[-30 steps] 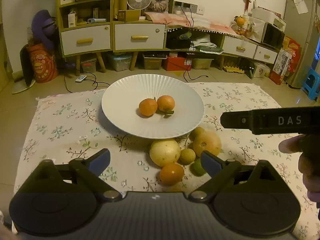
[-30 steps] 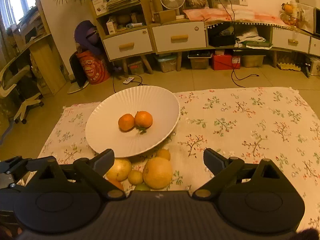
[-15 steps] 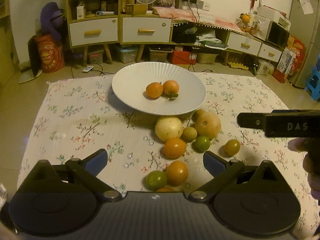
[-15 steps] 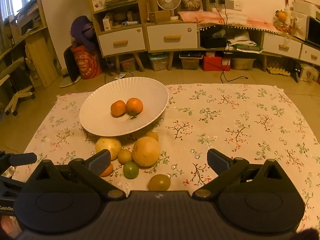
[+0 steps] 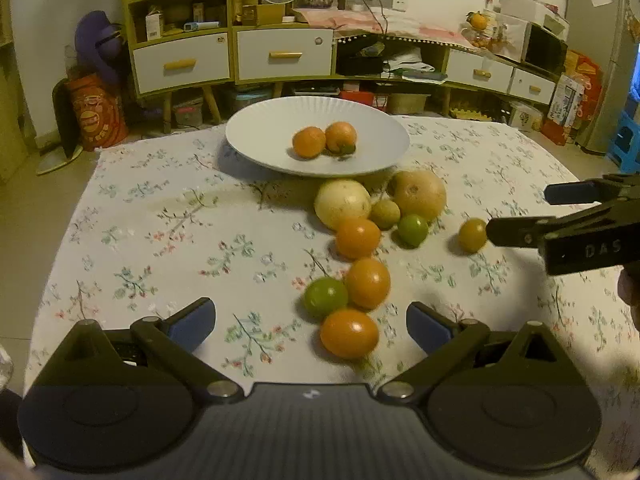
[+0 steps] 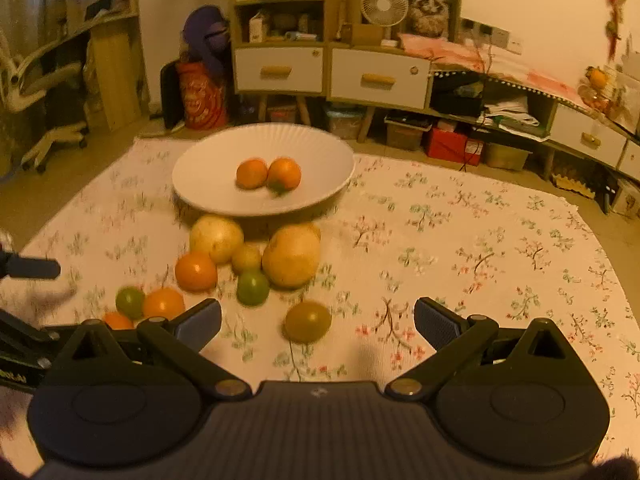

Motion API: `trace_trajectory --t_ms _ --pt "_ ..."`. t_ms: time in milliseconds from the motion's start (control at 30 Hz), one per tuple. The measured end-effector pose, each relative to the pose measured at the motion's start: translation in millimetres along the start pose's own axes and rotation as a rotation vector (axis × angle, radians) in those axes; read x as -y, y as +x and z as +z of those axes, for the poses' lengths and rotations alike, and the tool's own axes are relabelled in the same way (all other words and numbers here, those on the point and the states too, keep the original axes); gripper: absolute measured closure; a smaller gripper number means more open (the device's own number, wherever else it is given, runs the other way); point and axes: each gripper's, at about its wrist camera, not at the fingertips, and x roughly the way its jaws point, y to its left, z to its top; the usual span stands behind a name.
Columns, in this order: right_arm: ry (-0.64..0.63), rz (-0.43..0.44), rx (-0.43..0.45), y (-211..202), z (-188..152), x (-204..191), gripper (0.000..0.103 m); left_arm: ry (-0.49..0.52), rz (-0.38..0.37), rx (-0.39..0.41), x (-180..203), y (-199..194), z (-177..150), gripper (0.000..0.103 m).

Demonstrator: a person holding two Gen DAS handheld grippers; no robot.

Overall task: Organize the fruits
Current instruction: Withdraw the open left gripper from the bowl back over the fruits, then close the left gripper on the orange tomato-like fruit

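Fruit lies loose on a floral-printed tablecloth (image 5: 160, 216), gathered just in front of a white ribbed round plate (image 5: 256, 136) that sits toward the cloth's far edge. Two small orange mandarins (image 5: 323, 141) rest side by side, touching, in the middle of the plate. Against the plate's near rim sit a pale yellow round fruit (image 5: 342, 203) and a larger tan-yellow round fruit (image 5: 418, 194), with a small yellowish fruit (image 5: 385, 213) between them. Nearer the cloth's front edge follow a glossy orange fruit (image 5: 357, 237), a small green fruit (image 5: 413, 229), then a cluster of another orange fruit (image 5: 367, 282), a second green fruit (image 5: 325, 297) and a third orange fruit (image 5: 349, 333), each touching its neighbour. A dull olive-orange fruit (image 6: 308, 321) lies apart, toward the cloth's right side.

The left gripper (image 5: 310, 324) hovers with its blue-padded fingers spread wide, nothing pressed between them; the front cluster sits in the gap ahead. The right gripper (image 6: 317, 322) is likewise spread wide and empty, the olive-orange fruit lying on the cloth between its pads, which stand clear of it on both sides.
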Motion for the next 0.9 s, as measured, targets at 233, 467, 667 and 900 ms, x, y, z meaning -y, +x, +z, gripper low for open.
trace_trajectory --t_ms 233,467,667,900 --pt "-0.022 -0.008 -0.055 13.1 -22.7 3.4 0.0 -0.011 0.003 -0.021 3.0 10.5 -20.7 0.007" --pt "-0.07 -0.011 -0.092 26.5 -38.0 0.8 0.0 0.018 0.03 0.0 10.6 16.5 -34.9 0.007" --pt "-0.046 0.007 -0.057 27.8 -41.2 2.5 0.0 0.007 0.037 0.035 11.6 17.6 -36.9 0.008" --pt "-0.051 0.004 -0.064 33.7 -34.7 1.6 0.0 0.017 0.031 0.068 16.8 16.5 -35.1 0.027"
